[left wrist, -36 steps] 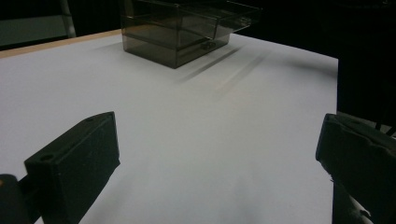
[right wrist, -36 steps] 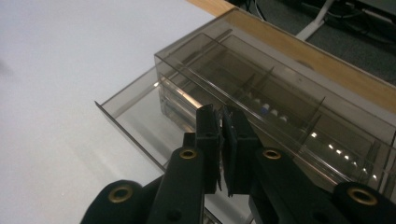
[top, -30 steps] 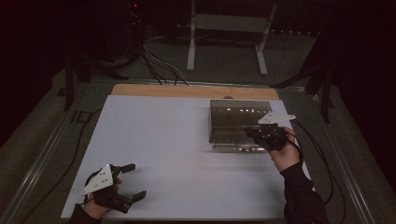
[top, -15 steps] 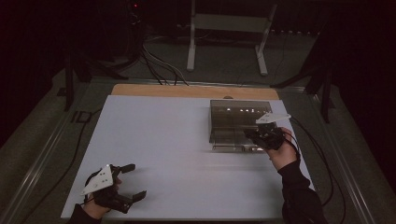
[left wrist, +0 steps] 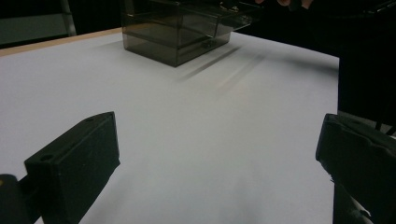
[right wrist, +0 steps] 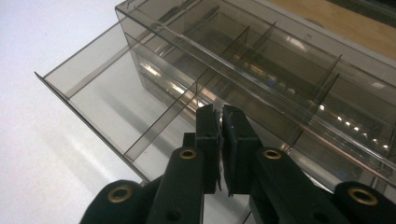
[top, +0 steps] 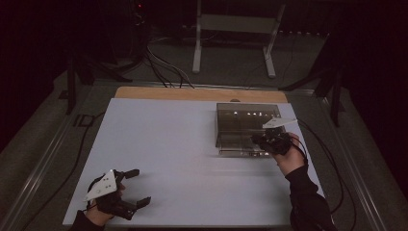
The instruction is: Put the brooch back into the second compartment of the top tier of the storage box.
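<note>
The white table [top: 192,159] carries 1 smoked clear organizer box [top: 245,120], which stands directly ahead of the right gripper's jaws and well away, up and to the right, from the left gripper's. A shallow drawer [right wrist: 116,98] stands part-way out of the box toward the person, its front wall just under and to the left of the right jaw tips, with thin dividers running back into the case.

The right gripper [right wrist: 219,116] has its 2 jaws pinched nearly together on what looks like the thin clear front edge or pull of the drawer; the piece between the pads is too slight to name with certainty. The left gripper [left wrist: 210,154] hovers low over bare table with its jaws wide apart and nothing between them.

Risks, as I judge them: the box is light and nothing braces it, so a pull on the drawer could drag the whole case across the smooth top instead of sliding the drawer. The pinch is on a very thin, slick edge, so the pads may slip off. A pull angled upward or sideways could jam the drawer in its rails, or tip the case forward.
</note>
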`<state>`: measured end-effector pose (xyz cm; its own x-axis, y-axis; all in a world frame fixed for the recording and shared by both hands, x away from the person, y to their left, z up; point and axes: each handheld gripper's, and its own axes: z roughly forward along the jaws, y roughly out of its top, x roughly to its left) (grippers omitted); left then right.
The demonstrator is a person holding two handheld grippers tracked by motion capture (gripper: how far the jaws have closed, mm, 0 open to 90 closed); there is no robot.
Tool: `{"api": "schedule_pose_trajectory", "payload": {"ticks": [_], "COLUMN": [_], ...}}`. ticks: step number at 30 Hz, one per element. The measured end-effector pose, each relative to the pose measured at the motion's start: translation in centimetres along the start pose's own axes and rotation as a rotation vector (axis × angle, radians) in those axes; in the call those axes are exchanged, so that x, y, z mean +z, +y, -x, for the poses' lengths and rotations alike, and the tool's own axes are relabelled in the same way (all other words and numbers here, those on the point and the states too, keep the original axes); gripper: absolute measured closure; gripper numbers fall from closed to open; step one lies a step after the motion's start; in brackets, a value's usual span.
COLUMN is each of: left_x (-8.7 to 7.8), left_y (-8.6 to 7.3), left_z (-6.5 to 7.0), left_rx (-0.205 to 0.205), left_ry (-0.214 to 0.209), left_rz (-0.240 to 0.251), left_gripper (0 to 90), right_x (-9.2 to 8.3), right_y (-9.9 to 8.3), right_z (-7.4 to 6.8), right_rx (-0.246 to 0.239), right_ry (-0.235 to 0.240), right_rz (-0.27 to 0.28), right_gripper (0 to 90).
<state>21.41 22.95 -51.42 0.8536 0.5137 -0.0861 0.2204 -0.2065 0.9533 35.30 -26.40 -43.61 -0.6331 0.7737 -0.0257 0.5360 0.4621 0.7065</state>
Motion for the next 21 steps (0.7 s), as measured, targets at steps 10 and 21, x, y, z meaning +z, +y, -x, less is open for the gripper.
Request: {"api": "schedule_pose_trajectory", "payload": {"ticks": [10,21], "left_x": [0.0,0.05], "left_y": [-0.02,-0.03], "left_z": [0.01,0.04], "left_rx": [0.0,0.002], "left_ry": [0.0,0.001], "left_rz": [-0.002,-0.004], "left_gripper": [0.6,0.6], "right_x": [0.54,0.75], "right_y": [-0.2,-0.28], "right_z": [0.08,0.28], "right_rx": [0.005,0.011], "right_ry": [0.004,0.007], "right_rz": [-0.019,-0.035], "right_gripper": [85.5,85.4]}}
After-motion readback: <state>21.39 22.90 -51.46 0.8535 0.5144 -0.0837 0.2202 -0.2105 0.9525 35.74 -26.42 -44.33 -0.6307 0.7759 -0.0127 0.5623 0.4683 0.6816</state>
